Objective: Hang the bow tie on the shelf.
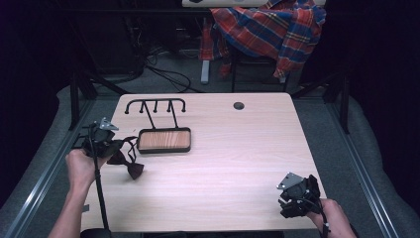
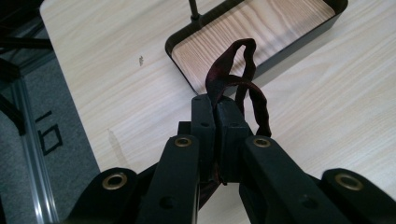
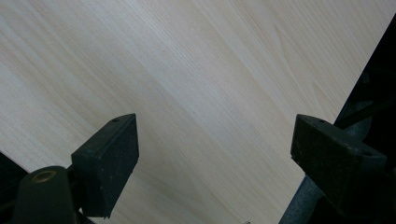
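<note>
One wooden tray (image 1: 164, 140), hand-held gripper (image 2: 217, 114) pinching strap (image 2: 233, 77)

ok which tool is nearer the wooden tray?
Left. The left tool is just beside the tray, at its left end, shut on the bow tie's strap. The right tool sits open at the table's near right corner, well away from it.

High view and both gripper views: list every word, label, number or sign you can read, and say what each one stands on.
Possibly "10": black marks on the grey floor beside the table, seen sideways in the left gripper view; the reading is not sure.
No lettering can be made out on the table, the tray, the bow tie or the checked shirt.
</note>
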A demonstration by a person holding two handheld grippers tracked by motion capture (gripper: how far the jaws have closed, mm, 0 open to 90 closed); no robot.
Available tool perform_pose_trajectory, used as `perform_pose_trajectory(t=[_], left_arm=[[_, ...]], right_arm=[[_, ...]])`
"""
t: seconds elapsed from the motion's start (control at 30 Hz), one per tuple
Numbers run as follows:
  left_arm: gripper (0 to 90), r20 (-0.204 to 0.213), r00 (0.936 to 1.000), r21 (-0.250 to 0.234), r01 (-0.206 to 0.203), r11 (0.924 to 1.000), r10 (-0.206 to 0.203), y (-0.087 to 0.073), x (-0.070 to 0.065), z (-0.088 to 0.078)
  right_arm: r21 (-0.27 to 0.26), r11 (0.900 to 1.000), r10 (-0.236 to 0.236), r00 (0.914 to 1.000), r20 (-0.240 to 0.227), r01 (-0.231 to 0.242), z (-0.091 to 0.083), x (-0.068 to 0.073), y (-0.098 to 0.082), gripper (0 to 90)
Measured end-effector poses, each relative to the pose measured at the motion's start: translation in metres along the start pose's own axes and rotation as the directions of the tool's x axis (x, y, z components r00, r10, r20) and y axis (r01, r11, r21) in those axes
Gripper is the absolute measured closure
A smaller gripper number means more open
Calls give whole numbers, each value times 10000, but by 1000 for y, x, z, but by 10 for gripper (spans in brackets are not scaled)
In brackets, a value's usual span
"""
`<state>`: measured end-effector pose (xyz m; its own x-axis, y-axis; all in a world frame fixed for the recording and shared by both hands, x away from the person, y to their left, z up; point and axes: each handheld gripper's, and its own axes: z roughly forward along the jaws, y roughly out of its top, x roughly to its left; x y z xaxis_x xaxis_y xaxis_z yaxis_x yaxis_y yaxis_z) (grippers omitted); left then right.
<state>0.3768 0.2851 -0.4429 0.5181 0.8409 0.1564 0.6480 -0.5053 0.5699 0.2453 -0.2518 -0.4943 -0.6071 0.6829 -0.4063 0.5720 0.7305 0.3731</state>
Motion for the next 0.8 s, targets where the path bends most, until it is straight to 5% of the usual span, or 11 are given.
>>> perform_pose_trajectory(t=[0.3,0.8], left_arm=[[876,-152,9999,-226,-27,9997,24,6,2,-3],[876,154,9998,-373,-150,9992,156,18,3,-8]], right_arm=[[-20,10000,5,10000,-26,-5,0,1,0,149],[75,9999,-91,10000,42,90,-1,2,-1,149]])
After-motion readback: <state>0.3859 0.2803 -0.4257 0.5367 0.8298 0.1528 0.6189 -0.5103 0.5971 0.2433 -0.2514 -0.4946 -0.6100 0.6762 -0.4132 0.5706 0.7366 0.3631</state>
